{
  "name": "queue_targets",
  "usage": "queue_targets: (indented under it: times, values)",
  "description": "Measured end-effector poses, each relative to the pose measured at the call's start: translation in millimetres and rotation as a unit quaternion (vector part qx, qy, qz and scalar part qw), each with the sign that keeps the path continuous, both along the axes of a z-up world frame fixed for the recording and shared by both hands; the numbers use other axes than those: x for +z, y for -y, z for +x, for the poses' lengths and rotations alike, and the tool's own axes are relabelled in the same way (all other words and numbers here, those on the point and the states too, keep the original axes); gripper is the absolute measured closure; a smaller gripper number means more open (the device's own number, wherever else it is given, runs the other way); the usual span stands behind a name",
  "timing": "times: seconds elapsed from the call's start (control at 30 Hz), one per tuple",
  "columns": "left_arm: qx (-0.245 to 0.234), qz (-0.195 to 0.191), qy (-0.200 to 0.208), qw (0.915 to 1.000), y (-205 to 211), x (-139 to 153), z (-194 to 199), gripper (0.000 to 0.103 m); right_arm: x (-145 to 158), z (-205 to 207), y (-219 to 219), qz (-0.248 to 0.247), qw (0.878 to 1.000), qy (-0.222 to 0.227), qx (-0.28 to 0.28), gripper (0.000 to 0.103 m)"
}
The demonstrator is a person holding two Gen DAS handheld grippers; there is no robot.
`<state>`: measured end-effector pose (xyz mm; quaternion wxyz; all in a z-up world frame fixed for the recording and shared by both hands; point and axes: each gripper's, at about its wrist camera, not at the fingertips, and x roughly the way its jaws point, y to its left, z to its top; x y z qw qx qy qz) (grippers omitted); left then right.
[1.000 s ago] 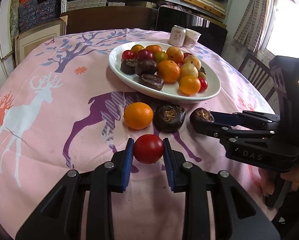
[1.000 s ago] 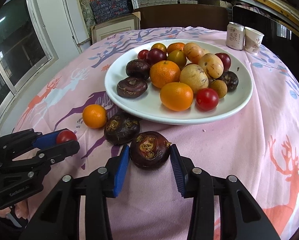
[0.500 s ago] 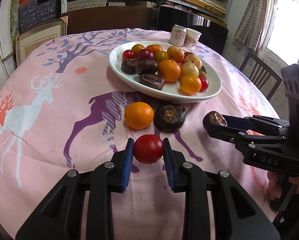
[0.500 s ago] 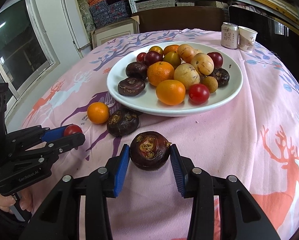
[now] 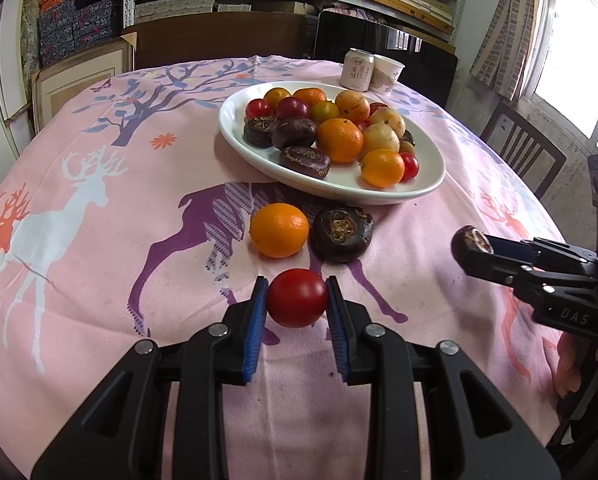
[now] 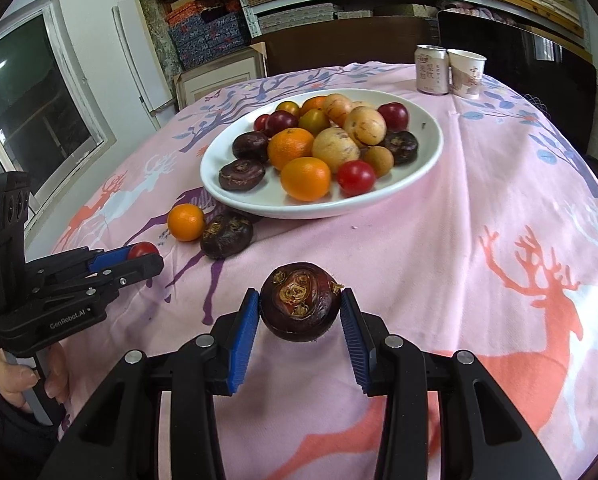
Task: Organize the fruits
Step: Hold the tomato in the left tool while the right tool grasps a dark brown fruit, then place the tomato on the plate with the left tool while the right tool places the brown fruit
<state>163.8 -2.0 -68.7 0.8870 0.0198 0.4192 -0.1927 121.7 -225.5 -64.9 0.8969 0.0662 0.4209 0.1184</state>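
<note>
Left tool (image 5: 297, 298) clamps a round red tomato (image 5: 297, 297); right tool (image 6: 300, 307) grips a water chestnut (image 6: 300, 301), its sprouted top facing the camera.

We see the left gripper (image 5: 297, 300) angled downward, its blue pads (image 5: 255, 332) clamped on a tomato (image 5: 297, 297). We see the right gripper (image 6: 300, 308) likewise angled downward, pads (image 6: 241, 340) pressed to a dark fruit (image 6: 300, 300) held clear of the cloth. Fingers (image 6: 27, 380) of the left hand wrap its gripper's handle at lower left
</note>
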Motion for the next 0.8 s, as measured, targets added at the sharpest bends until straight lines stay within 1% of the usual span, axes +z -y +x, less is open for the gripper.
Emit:
queue_targets:
  times: [0.37, 0.57, 0.67, 0.8]
  values:
    - [0.002, -0.002, 0.008, 1.0, -4, 2, -1, 0.075, 5, -23, 51, 0.02, 0.999, 0.011, -0.047, 0.061]
    - [-0.002, 0.005, 0.013, 0.9999, 2, 7, -2, 0.074, 7, -27, 70, 0.028, 0.997, 0.015, -0.065, 0.061]
    - [-0.006, 0.009, 0.018, 0.9998, 10, 12, 0, 0.074, 14, -25, 72, 0.031, 0.997, 0.025, -0.064, 0.061]
    - [-0.012, 0.017, 0.035, 0.9992, 20, 23, 3, 0.074, 33, -21, 70, 0.029, 0.997, 0.049, -0.056, 0.061]
